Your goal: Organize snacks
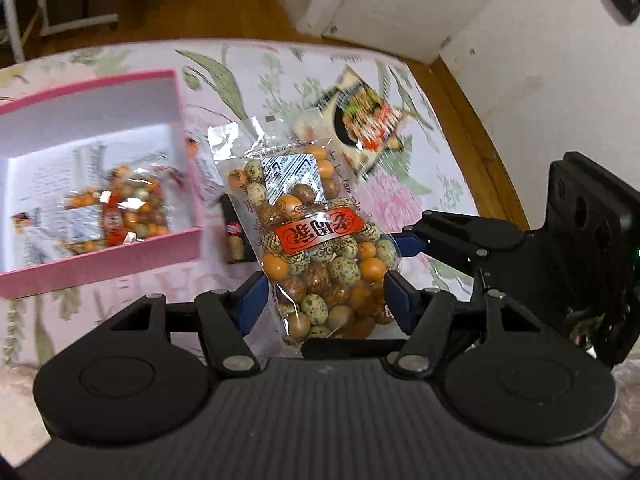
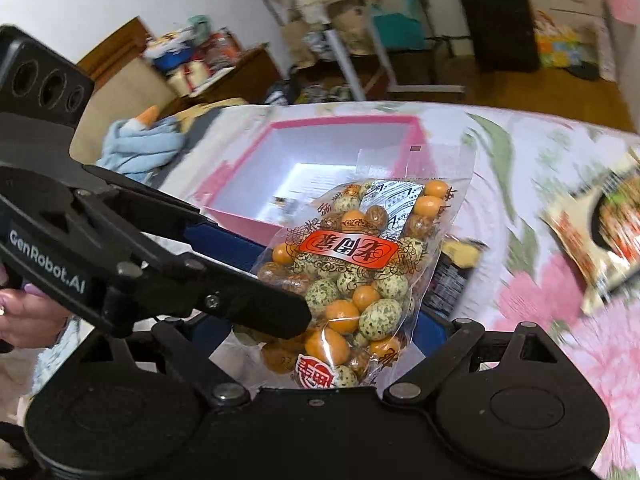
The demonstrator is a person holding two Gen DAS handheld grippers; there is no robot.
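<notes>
The bag of coated nuts (image 1: pixel 320 248) hangs just beside the pink box (image 1: pixel 100 258), clamped low between the left gripper (image 1: pixel 326 300) and right gripper (image 2: pixel 320 336) jaws together.

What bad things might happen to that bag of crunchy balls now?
Both the left gripper and right gripper pinch the clear bag of coated nuts low down, so it might rip or its top flop. The open pink cardboard box already holds a similar bag, so this one could catch on the rim.
</notes>
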